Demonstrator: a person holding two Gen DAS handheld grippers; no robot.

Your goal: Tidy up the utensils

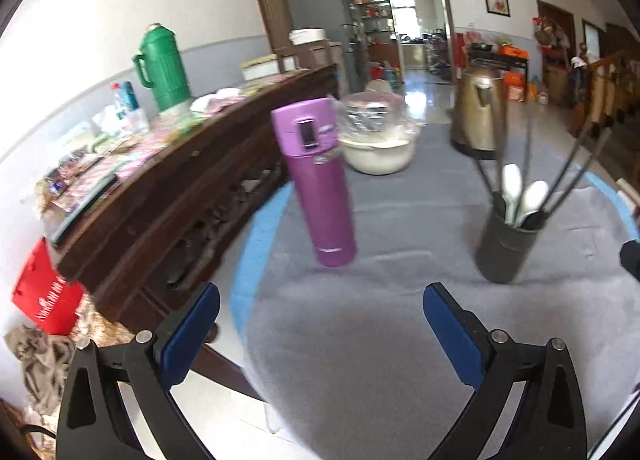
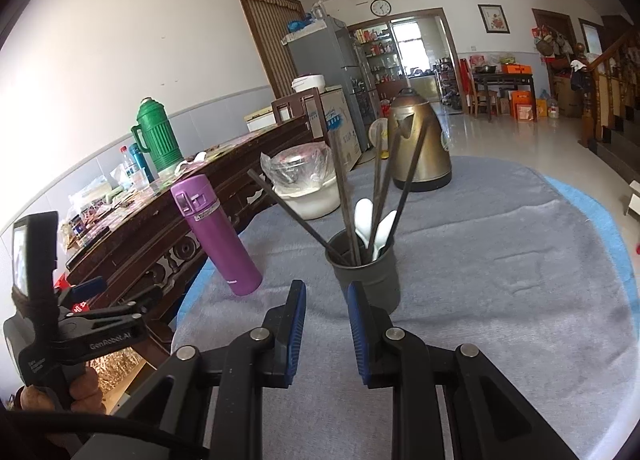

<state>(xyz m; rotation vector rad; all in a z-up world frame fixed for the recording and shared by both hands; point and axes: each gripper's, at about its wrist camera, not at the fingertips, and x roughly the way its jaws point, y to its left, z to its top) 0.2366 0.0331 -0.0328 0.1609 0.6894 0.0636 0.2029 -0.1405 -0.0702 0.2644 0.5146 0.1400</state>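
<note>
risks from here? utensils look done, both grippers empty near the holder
1. The chopsticks lean far out of the dark holder; the right gripper, jaws narrowly apart just in front of it, could snag one and tip the holder.
2. The purple flask stands tall and narrow ahead of the wide-open left gripper; a sideways sweep could topple it.
3. The grey cloth is wrinkled, so pushed items may catch.

Daylit room, bright overall. Wall (image 1: pixel 60 40) left of left gripper (image 1: pixel 320 320) blown out white. Glare on floor (image 2: pixel 500 132) far beyond right gripper (image 2: pixel 326 300). Soft shadow on grey cloth (image 1: pixel 360 340) between left gripper's jaws. Left view motion-blurred: purple flask (image 1: pixel 316 180) smeared. Right view sharp. Heavy fisheye bend, black vignette at corners.
</note>
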